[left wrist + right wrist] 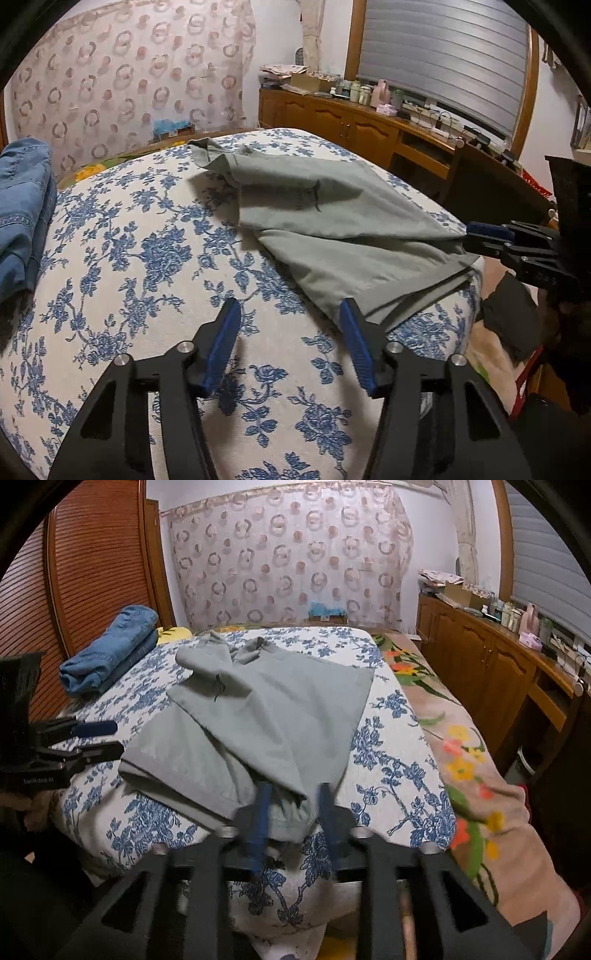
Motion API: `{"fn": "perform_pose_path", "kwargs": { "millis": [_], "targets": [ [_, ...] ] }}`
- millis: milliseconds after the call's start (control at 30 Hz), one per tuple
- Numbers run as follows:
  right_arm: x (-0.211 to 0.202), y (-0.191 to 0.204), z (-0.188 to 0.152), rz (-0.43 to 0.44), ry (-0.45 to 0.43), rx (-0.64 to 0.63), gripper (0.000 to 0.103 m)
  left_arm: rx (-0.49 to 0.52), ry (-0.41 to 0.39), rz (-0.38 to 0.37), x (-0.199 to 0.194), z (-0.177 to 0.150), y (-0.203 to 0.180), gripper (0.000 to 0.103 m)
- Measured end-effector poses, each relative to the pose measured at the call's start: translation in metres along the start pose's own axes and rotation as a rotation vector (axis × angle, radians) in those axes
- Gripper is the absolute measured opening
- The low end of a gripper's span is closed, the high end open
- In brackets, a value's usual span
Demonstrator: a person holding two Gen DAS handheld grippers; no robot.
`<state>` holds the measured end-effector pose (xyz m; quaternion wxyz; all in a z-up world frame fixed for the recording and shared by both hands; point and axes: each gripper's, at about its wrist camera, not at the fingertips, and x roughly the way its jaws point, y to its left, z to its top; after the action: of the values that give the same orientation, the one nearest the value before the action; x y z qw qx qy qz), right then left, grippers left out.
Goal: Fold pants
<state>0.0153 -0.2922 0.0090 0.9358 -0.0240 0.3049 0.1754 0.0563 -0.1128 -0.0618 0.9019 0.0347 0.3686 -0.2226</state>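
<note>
The grey-green pants (266,716) are lying in the middle of the bed (402,746), on the white cover with blue flowers, and they are partly folded, one layer resting across the other. The waist end with its dark cord is pointing to the far side of the bed.

The left gripper (290,328) is hovering over the near part of the bed with its jaws wide open and nothing between them; its right blue pad is just beside the near hem of the pants. The right gripper (293,812) is standing at the near right corner of the pants. A bunched corner of the cloth is sitting between its two blue pads, but the jaws are still a little apart and blurred, so I cannot tell if they are pinching it.

At the far left of the bed a folded pile of blue jeans (110,653) is resting, well apart from the pants. On the right a wooden cabinet (491,672) is running along the wall, carrying bottles and boxes. A curtain with ring pattern (291,554) is hanging behind the bed.
</note>
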Motion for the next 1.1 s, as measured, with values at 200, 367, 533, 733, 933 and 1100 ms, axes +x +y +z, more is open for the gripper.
{"fn": "perform_pose_path", "kwargs": {
  "millis": [200,367,533,733,933,1100],
  "targets": [
    [-0.008,-0.002,-0.002,0.004,-0.035,0.016,0.038,0.001,0.006,-0.014,0.003,0.003,-0.004,0.047],
    [-0.003,0.0,-0.003,0.008,-0.03,0.022,0.038,0.002,0.017,-0.015,0.005,0.001,-0.004,0.047],
    [0.005,0.01,0.01,0.036,-0.042,-0.022,0.038,-0.017,0.003,0.004,0.003,0.004,0.002,0.047],
    [0.025,0.026,0.029,0.111,-0.051,-0.08,0.038,-0.035,-0.028,0.051,-0.007,0.006,0.015,0.047],
    [0.053,0.035,0.045,0.23,-0.028,-0.118,0.038,-0.061,-0.048,0.091,-0.014,0.01,0.034,0.047],
    [0.077,0.039,0.059,0.275,0.003,-0.151,0.048,-0.086,-0.052,0.117,-0.015,0.012,0.046,0.048]
  ]
}}
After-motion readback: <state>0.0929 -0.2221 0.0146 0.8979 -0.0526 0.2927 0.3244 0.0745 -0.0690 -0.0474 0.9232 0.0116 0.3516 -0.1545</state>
